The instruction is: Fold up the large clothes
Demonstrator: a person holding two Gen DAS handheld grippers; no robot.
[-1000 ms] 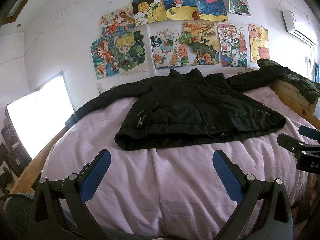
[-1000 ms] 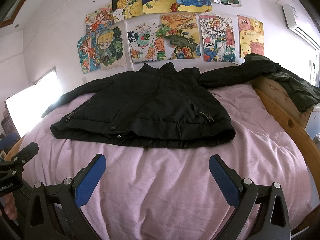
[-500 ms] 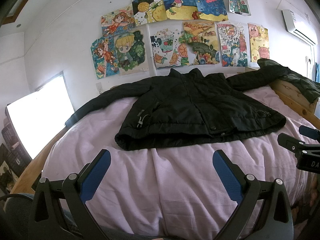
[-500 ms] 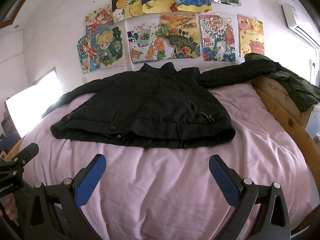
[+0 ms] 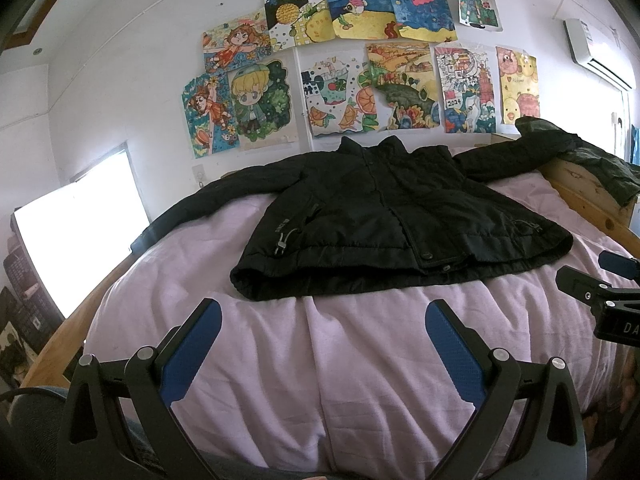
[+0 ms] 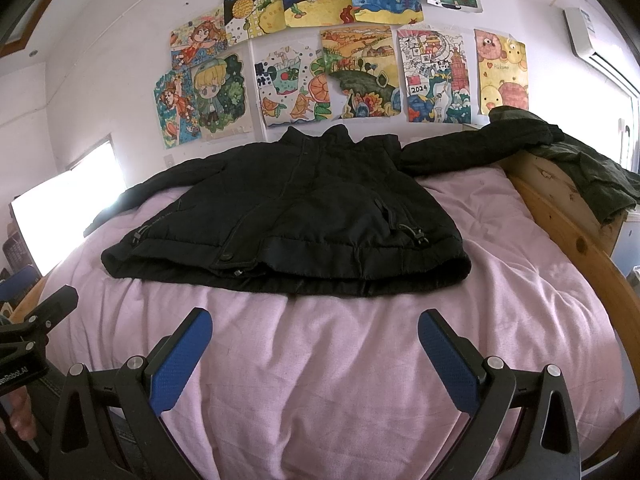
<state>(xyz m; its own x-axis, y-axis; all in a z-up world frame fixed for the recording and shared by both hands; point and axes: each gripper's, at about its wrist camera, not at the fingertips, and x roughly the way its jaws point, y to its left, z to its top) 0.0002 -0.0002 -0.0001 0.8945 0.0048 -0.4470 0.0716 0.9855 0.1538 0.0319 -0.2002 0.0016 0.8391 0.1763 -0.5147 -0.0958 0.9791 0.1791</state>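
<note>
A black padded jacket point(image 5: 392, 216) lies flat, front up, on a bed with a pink cover point(image 5: 320, 360), collar toward the wall and both sleeves spread out sideways. It also shows in the right wrist view point(image 6: 296, 216). My left gripper point(image 5: 322, 316) is open and empty, held over the pink cover short of the jacket's hem. My right gripper point(image 6: 314, 324) is open and empty, likewise short of the hem. The right gripper shows at the right edge of the left wrist view point(image 5: 600, 288); the left gripper shows at the left edge of the right wrist view point(image 6: 36, 320).
A wooden bed frame point(image 6: 560, 216) runs along the right side with a dark green garment point(image 6: 592, 168) draped over it. Colourful drawings point(image 5: 360, 72) hang on the white wall behind. A bright window point(image 5: 76, 232) is on the left. An air conditioner point(image 5: 596, 52) is mounted at upper right.
</note>
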